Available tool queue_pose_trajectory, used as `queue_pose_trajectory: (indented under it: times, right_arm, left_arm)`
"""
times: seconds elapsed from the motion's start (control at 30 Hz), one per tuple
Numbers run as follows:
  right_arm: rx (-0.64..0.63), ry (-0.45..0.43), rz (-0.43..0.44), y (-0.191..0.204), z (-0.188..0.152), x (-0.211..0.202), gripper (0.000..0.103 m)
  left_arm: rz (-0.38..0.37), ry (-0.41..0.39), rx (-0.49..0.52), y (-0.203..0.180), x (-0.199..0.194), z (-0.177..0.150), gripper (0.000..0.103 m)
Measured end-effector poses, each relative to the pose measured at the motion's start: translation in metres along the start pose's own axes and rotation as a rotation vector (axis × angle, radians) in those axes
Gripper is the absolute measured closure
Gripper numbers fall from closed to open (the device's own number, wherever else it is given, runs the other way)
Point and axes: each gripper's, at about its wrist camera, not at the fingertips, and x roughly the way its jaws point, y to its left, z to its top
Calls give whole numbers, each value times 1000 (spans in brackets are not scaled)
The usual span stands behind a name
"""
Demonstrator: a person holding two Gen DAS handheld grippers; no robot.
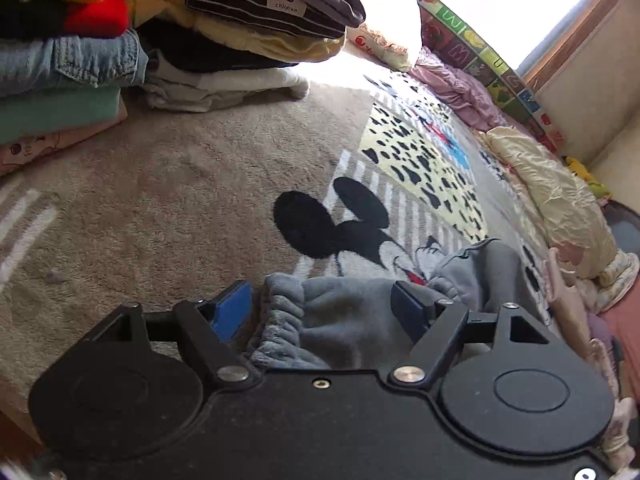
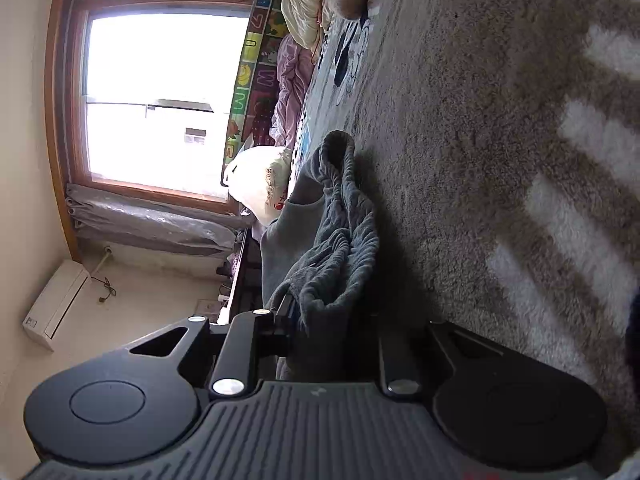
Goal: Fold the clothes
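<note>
A shaggy beige carpet (image 1: 168,200) with white stripes and a black-eared cartoon mouse print (image 1: 340,224) covers the floor. Along its far edge stands a colourful alphabet play-mat panel (image 1: 484,52), with a crumpled pink quilt (image 1: 456,84) and a cream satin quilt (image 1: 556,192) lying against it. Strong daylight pours through a wood-framed window (image 2: 160,96) in a cream wall (image 2: 28,160). A white wall unit (image 2: 56,304) hangs near the window's corner.
</note>
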Motion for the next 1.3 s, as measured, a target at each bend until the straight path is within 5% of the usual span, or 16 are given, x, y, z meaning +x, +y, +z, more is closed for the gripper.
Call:
queue_pose_trajectory:
  times: [0.07,0.2,0.37,0.43,0.5,0.63,0.77,0.87,1.0,1.17,1.27,1.3]
  right_arm:
    - [-9,2,-2,2,-3,-1,80]
    - [-35,0,-1,11,-2,-5,80]
    - [-148,33,-48,45,3,-20,80]
    - [-152,63,-136,44,2,-25,80]
    - [-145,76,-205,41,-1,-32,79]
    - [-150,50,-266,43,-11,-49,68]
    - [-166,-8,-240,50,-11,-77,64]
    - [-163,-33,-220,53,0,-83,54]
    - [-271,-27,-273,51,29,-53,52]
    - [-218,-9,-226,28,65,-1,51]
    - [-316,46,-237,34,79,35,50]
    - [-350,66,-241,36,84,47,51]
  left_arm:
    - [30,49,68,-6,16,-11,27]
    - [25,-17,238,-21,16,-27,75]
    - [-64,-93,171,-9,-30,-8,73]
    - [0,-19,201,-8,-20,-11,49]
    - [122,16,229,-9,-8,-18,41]
    - [121,-75,192,-14,-22,-15,42]
    - [7,-109,175,-32,-28,-6,42]
    - [-144,-32,93,-49,-7,2,42]
    - [-249,124,51,-82,44,3,42]
    - [-235,212,103,-118,98,2,42]
    - [-228,223,151,-130,119,3,43]
    - [-228,220,176,-132,124,2,51]
